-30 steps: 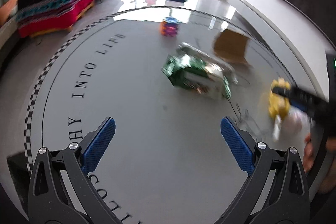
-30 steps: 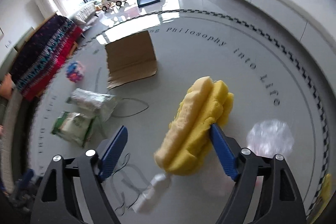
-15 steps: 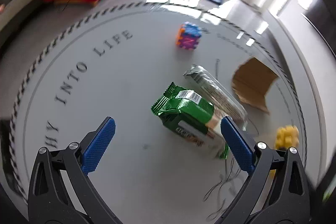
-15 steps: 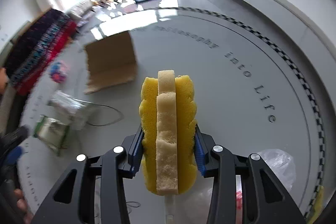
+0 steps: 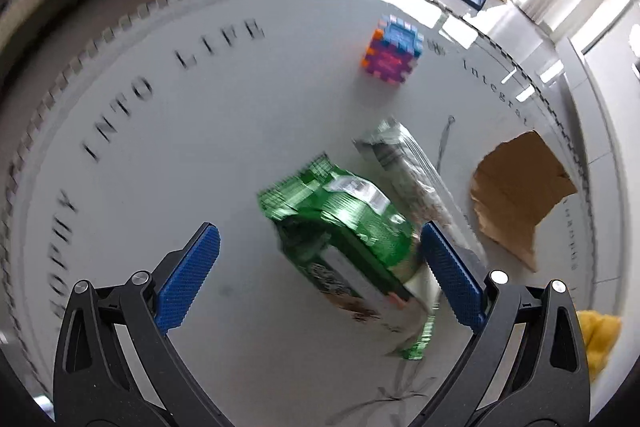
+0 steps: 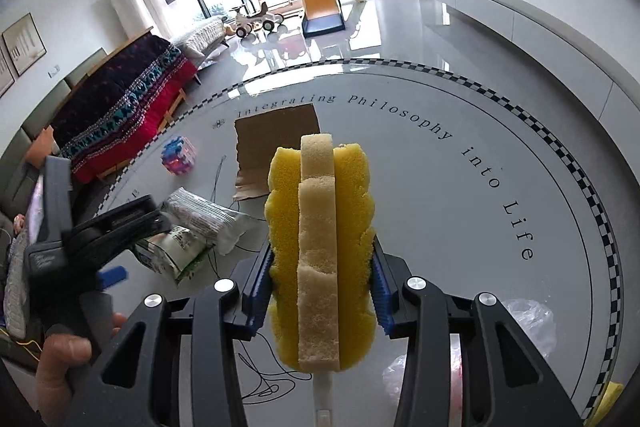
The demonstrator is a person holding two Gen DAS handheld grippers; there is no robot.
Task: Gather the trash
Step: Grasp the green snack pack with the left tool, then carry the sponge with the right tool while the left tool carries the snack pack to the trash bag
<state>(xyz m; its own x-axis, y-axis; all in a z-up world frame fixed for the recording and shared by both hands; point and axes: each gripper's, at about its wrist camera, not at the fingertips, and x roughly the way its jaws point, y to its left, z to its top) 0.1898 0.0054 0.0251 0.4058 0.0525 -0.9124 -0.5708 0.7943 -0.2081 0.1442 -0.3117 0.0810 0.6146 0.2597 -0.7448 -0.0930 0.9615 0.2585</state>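
On the round white table (image 5: 132,211) lies a green snack packet (image 5: 344,223). My left gripper (image 5: 318,243) hangs open over it; the packet lies between the blue fingers, close to the right one, and neither pad presses it. A crinkled silver wrapper (image 5: 404,167) lies just behind the packet. My right gripper (image 6: 320,267) is shut on a yellow sponge (image 6: 320,227), upright and clear of the table. The right wrist view shows the left gripper (image 6: 116,227) in a person's hand (image 6: 60,355) above the packet (image 6: 176,259).
A torn piece of cardboard (image 5: 516,195) lies at the right, a colourful toy cube (image 5: 392,51) farther back. Thin dark wire (image 6: 260,379) loops on the table under the sponge. A clear plastic bag (image 6: 528,323) sits at the right. A sofa with a red blanket (image 6: 128,115) stands beyond the table.
My left gripper rolled and closed in on the green packet, which now lies between its fingers. My right gripper shut on the yellow sponge and raised it off the table.
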